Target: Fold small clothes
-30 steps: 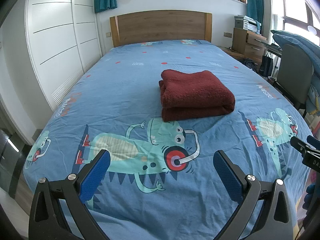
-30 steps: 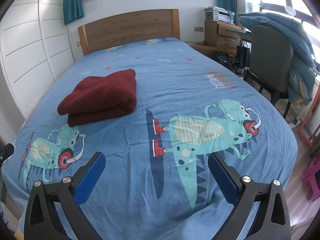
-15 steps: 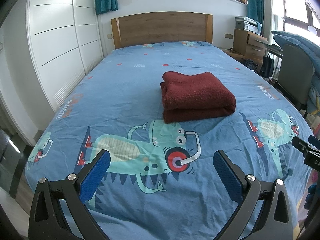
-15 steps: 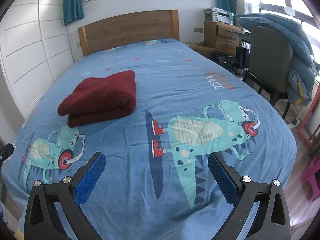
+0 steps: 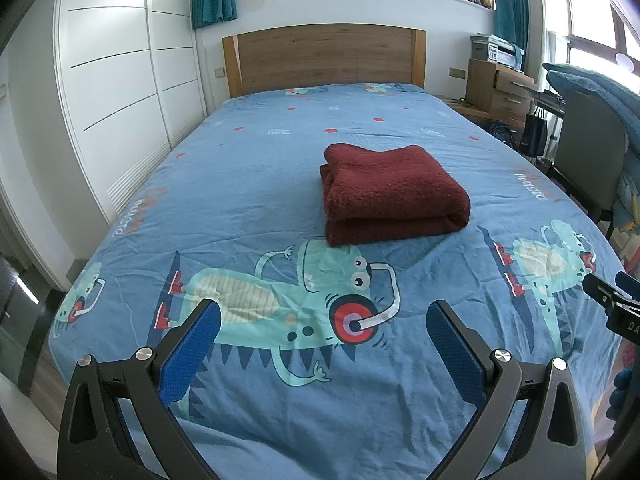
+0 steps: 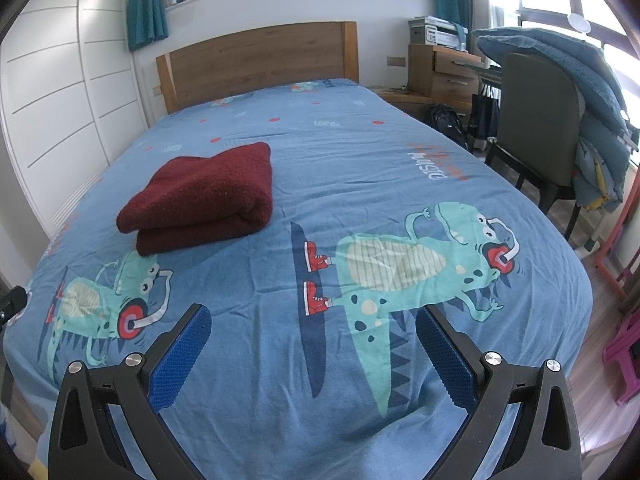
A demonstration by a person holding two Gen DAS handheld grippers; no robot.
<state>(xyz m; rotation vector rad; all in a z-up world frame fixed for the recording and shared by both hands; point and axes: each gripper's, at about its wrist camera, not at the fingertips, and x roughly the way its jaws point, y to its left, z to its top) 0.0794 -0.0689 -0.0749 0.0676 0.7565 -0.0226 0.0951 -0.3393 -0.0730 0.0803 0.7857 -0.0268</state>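
A dark red fleece garment [image 5: 390, 192] lies folded in a neat thick rectangle on the blue dinosaur-print bedspread [image 5: 256, 184]. It also shows in the right wrist view [image 6: 204, 196], at the left of the bed. My left gripper [image 5: 320, 320] is open and empty, held above the foot of the bed, well short of the garment. My right gripper [image 6: 312, 324] is open and empty too, over the foot of the bed to the right of the garment. The right gripper's tip shows at the left wrist view's right edge [image 5: 612, 300].
A wooden headboard [image 5: 324, 56] stands at the far end. White wardrobe doors [image 5: 112, 76] run along the left side. A chair draped with a blue blanket [image 6: 560, 120] and wooden drawers [image 6: 444, 76] stand to the right of the bed. A pink stool [image 6: 624, 356] sits on the floor.
Both grippers have drawn back slightly and risen a little, so the bed and the folded garment sit a bit lower in view. The garment has not moved.
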